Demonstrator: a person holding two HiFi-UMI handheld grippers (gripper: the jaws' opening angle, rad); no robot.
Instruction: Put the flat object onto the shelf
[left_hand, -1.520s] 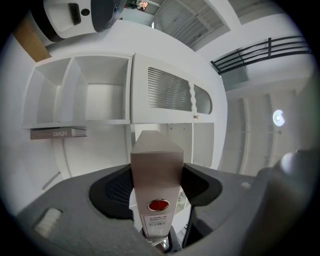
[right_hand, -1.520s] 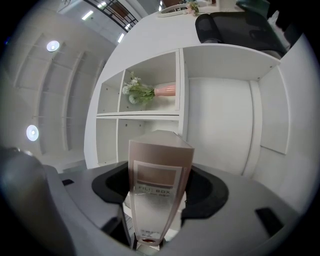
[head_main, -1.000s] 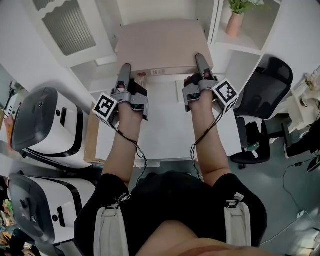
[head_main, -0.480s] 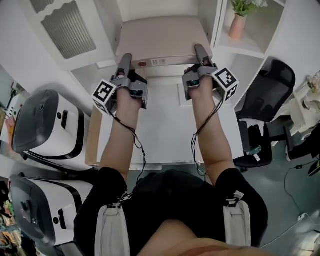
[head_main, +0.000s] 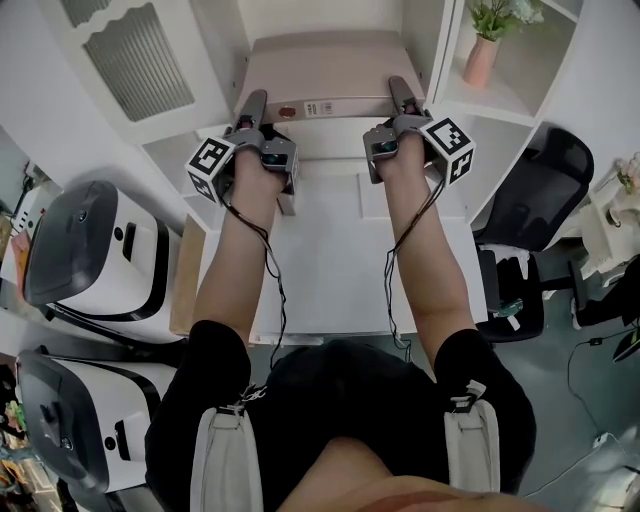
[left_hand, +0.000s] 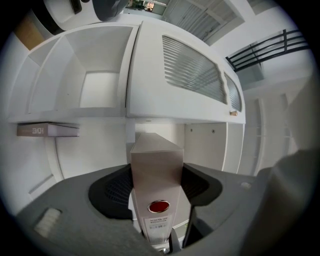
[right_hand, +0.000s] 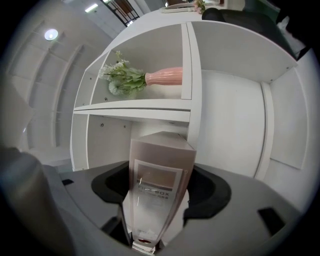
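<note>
- The left hand-held gripper (head_main: 252, 100) is clamping the left edge of the flat box (head_main: 325, 70); in the left gripper view its jaws are pressing on both faces of the box's narrow side, which is carrying a round red sticker (left_hand: 159, 206) above a small white label (left_hand: 157, 223)
- The right hand-held gripper (head_main: 398, 88) is clamping the opposite edge of the box; in the right gripper view the box is filling the gap between the two jaws
- The box is hanging flat between the two grippers, above the back of the white surface (head_main: 330, 250); its far part is sitting between the side walls of the middle opening of the white shelf (head_main: 428, 40); whether it is resting on the shelf board I cannot tell
- A pink vase (head_main: 481, 60) of green stems is standing in the shelf's next compartment to the right
- A slatted door (head_main: 135, 55) is standing to the left of the opening
- A black chair (head_main: 540, 190) is standing to the right of the surface
</note>
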